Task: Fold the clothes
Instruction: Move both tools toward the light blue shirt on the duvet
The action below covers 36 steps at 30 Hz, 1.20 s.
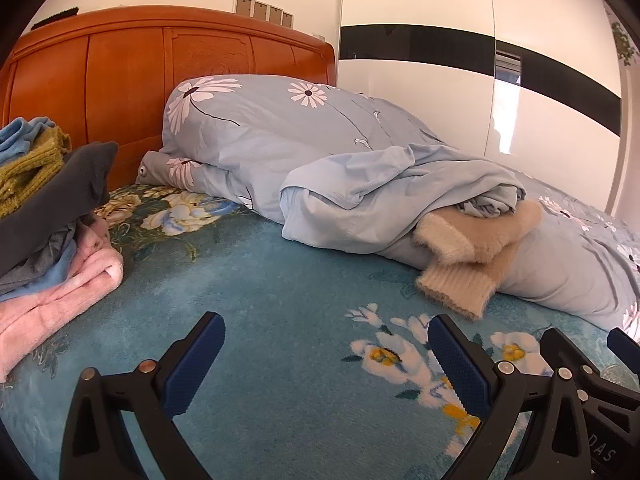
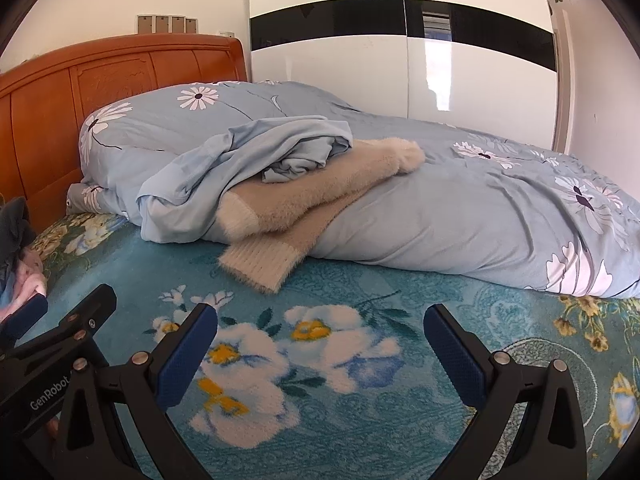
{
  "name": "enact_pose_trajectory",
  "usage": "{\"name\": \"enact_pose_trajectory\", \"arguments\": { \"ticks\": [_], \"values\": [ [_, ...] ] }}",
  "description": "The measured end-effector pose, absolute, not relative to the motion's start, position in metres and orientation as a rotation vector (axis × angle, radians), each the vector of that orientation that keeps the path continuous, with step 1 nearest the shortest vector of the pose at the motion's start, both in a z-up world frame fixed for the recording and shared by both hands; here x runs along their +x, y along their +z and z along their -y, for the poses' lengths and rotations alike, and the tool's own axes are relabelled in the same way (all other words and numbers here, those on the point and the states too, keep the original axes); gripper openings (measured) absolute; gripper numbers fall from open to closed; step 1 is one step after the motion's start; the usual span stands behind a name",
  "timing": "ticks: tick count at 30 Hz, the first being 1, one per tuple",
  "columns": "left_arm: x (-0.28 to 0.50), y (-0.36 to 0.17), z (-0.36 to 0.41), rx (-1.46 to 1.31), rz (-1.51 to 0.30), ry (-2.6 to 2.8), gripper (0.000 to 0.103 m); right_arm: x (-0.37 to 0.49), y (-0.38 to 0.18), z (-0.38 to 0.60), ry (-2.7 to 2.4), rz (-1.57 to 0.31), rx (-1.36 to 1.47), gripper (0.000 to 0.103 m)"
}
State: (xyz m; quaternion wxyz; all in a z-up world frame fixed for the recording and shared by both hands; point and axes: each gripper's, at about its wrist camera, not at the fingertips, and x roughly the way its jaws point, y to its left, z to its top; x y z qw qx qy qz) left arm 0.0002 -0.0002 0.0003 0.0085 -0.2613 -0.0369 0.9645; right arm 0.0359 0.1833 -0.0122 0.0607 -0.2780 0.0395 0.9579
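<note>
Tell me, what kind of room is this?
Most likely a home bedroom: a bed with an orange wooden headboard, a rolled pale-blue floral duvet on a teal flowered blanket, and a glossy white wardrobe behind it.

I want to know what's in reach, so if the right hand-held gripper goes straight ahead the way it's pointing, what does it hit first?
Probably the teal floral blanket first, since the open right hand-held gripper tilts downward. Just beyond lies the beige sweater's ribbed cuff; depth is hard to judge.

You see a plush, fuzzy blanket (image 2: 360,420), a fluffy knit sweater (image 2: 304,200), smooth cotton duvet (image 2: 460,216), glossy wardrobe (image 2: 340,64), varnished wood headboard (image 1: 120,80).
</note>
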Motion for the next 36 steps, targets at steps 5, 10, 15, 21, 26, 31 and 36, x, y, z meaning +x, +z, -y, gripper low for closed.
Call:
{"name": "enact_pose_trajectory", "arguments": {
  "ticks": [5,10,15,21,26,31,36],
  "values": [
    [0.004,0.008,0.000,-0.780,0.095,3.056,0.103,0.037,-0.011,-0.180,2.902,-0.103,-0.830,0.103],
    [0.001,0.004,-0.003,-0.775,0.068,3.067,0.103,0.036,-0.011,-0.183,2.914,-0.148,-0.841,0.103],
    [-0.001,0.009,0.002,-0.778,0.088,3.037,0.103,0.035,-0.010,-0.186,2.935,-0.200,-0.862,0.103],
    [0.003,0.013,0.003,-0.713,0.084,3.054,0.103,0.036,-0.008,-0.185,2.948,-0.198,-0.848,0.103],
    [0.001,0.012,0.004,-0.725,0.105,3.054,0.103,0.040,-0.003,-0.178,2.951,-0.093,-0.796,0.103],
    [0.004,0.014,0.008,-0.696,0.105,3.073,0.103,0.041,-0.001,-0.172,2.934,-0.024,-0.776,0.103],
    [0.007,0.015,0.005,-0.668,0.071,3.093,0.103,0.045,0.004,-0.178,2.937,-0.057,-0.715,0.103]
  ]
}}
